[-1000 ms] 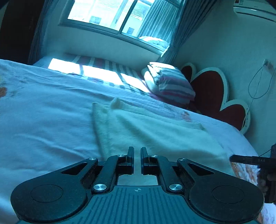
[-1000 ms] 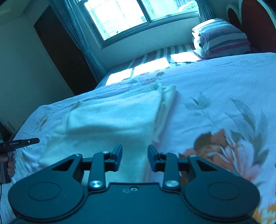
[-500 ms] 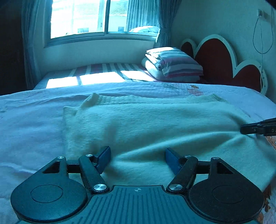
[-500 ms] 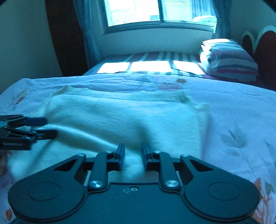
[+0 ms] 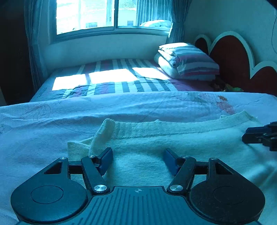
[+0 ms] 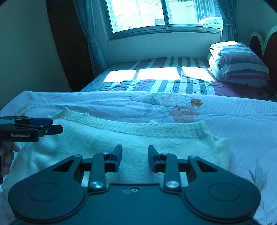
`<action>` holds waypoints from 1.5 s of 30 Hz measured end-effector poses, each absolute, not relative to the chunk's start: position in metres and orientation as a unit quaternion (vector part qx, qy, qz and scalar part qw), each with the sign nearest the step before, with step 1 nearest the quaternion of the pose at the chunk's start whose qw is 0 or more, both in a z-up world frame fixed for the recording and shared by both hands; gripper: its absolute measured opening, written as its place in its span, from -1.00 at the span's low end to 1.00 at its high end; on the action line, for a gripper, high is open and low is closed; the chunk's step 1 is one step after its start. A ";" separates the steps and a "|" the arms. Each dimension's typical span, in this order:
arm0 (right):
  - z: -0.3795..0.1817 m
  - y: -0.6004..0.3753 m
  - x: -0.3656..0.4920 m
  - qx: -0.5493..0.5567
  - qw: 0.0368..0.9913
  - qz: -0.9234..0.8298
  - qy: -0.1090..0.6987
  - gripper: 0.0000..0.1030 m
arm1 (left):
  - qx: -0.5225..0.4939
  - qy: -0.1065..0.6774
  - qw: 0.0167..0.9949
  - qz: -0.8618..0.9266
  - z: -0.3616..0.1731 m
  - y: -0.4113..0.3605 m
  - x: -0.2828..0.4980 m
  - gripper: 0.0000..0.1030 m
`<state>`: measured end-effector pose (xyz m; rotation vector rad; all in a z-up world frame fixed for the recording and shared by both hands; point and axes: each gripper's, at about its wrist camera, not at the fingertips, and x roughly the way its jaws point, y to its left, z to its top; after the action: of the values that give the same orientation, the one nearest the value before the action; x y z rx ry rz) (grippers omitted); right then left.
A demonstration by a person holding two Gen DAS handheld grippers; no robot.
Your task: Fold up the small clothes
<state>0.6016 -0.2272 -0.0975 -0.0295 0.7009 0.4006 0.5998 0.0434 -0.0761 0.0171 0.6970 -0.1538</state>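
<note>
A cream knitted sweater (image 5: 173,138) lies folded flat on the floral bedsheet (image 5: 34,138), ribbed hem at the far side. My left gripper (image 5: 137,154) hovers over its left end, beside a turned-up sleeve edge (image 5: 103,131). Its jaws stand wide and are closing, with nothing pinched. My right gripper (image 6: 134,152) hangs over the sweater (image 6: 138,136) towards its right end. Its jaws are opening and the pads press on nothing. Each gripper shows at the edge of the other's view: the right gripper (image 5: 259,136) and the left gripper (image 6: 34,128).
Beyond the floral sheet lies a striped sheet (image 5: 112,83) in sunlight under the window (image 6: 155,13). A folded striped quilt (image 5: 187,60) rests by the red heart-shaped headboard (image 5: 232,60). A dark door (image 6: 69,52) stands at the left. A hand (image 6: 7,159) holds the left gripper.
Both grippers rolled level and swung to face the sweater's hem square on. The left jaws went from shut to wide apart. The right jaws narrowed, then spread again.
</note>
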 end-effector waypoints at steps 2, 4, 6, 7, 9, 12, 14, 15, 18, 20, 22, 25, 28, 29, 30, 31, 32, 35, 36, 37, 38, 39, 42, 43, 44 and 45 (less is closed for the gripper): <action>-0.105 -0.231 0.608 -0.045 0.924 0.157 0.345 -0.40 | -0.008 0.333 0.940 -0.070 -0.080 0.060 0.595 0.29; -0.108 -0.255 0.611 -0.039 0.931 0.125 0.340 -0.42 | -0.002 0.328 0.943 -0.058 -0.079 0.069 0.588 0.31; -0.108 -0.278 0.609 -0.026 0.932 0.120 0.340 -0.44 | 0.011 0.330 0.943 -0.034 -0.076 0.074 0.579 0.36; -0.105 -0.287 0.607 -0.025 0.931 0.119 0.344 -0.44 | 0.015 0.323 0.946 -0.031 -0.071 0.073 0.572 0.36; -0.095 -0.294 0.597 -0.023 0.934 0.115 0.338 -0.34 | 0.029 0.310 0.950 -0.039 -0.060 0.065 0.551 0.36; -0.081 -0.290 0.570 -0.020 0.940 0.133 0.312 -0.30 | 0.023 0.285 0.958 -0.021 -0.048 0.057 0.517 0.48; -0.072 -0.282 0.545 -0.006 0.942 0.158 0.297 -0.31 | -0.006 0.302 0.953 -0.003 -0.052 0.065 0.498 0.55; -0.072 -0.275 0.534 -0.007 0.940 0.168 0.296 -0.36 | -0.015 0.311 0.950 0.004 -0.057 0.069 0.490 0.55; -0.077 -0.261 0.500 -0.042 0.941 0.168 0.289 -0.37 | -0.032 0.336 0.941 0.006 -0.072 0.078 0.466 0.55; -0.082 -0.256 0.478 -0.050 0.939 0.171 0.293 -0.36 | -0.021 0.352 0.936 0.003 -0.081 0.078 0.451 0.55; -0.089 -0.250 0.460 -0.064 0.931 0.183 0.308 -0.36 | 0.006 0.350 0.937 0.014 -0.088 0.074 0.440 0.57; -0.114 -0.245 0.452 -0.103 0.920 0.147 0.349 -0.36 | -0.026 0.358 0.933 0.032 -0.083 0.081 0.434 0.58; -0.103 -0.257 0.438 -0.059 0.928 0.140 0.339 -0.36 | -0.087 0.352 0.932 0.023 -0.075 0.090 0.414 0.58; -0.098 -0.260 0.432 -0.050 0.933 0.139 0.328 -0.35 | -0.112 0.353 0.929 0.019 -0.075 0.094 0.407 0.58; -0.095 -0.262 0.427 -0.049 0.936 0.135 0.321 -0.35 | -0.137 0.357 0.924 0.011 -0.076 0.097 0.400 0.57; -0.091 -0.265 0.420 -0.052 0.939 0.128 0.315 -0.35 | -0.166 0.358 0.919 0.006 -0.077 0.101 0.393 0.57; -0.088 -0.268 0.416 -0.052 0.940 0.125 0.313 -0.35 | -0.195 0.360 0.912 -0.001 -0.077 0.105 0.386 0.55; -0.081 -0.275 0.405 -0.043 0.945 0.119 0.302 -0.35 | -0.279 0.367 0.887 -0.020 -0.084 0.113 0.374 0.13; -0.079 -0.276 0.403 -0.041 0.946 0.120 0.298 -0.35 | -0.310 0.366 0.877 -0.026 -0.089 0.116 0.372 0.08; -0.077 -0.276 0.400 -0.037 0.947 0.122 0.294 -0.35 | -0.331 0.367 0.869 -0.025 -0.094 0.118 0.371 0.06; -0.076 -0.275 0.399 -0.034 0.948 0.122 0.292 -0.35 | -0.358 0.365 0.859 -0.025 -0.100 0.120 0.370 0.06; -0.075 -0.274 0.398 -0.030 0.948 0.123 0.292 -0.35 | -0.379 0.361 0.852 -0.024 -0.104 0.122 0.369 0.06; -0.076 -0.267 0.397 -0.020 0.948 0.126 0.293 -0.35 | -0.427 0.354 0.832 -0.022 -0.112 0.127 0.368 0.06; -0.076 -0.265 0.396 -0.019 0.948 0.127 0.293 -0.35 | -0.441 0.354 0.824 -0.025 -0.115 0.127 0.367 0.06; -0.076 -0.262 0.395 -0.018 0.947 0.128 0.292 -0.35 | -0.455 0.354 0.816 -0.027 -0.119 0.125 0.365 0.06; -0.076 -0.261 0.395 -0.016 0.947 0.130 0.292 -0.35 | -0.463 0.356 0.811 -0.032 -0.122 0.122 0.364 0.06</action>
<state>0.3945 -0.2607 -0.0759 -0.0328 0.5950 0.2653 0.3637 0.1221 -0.1221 -0.9901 0.7607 -0.0694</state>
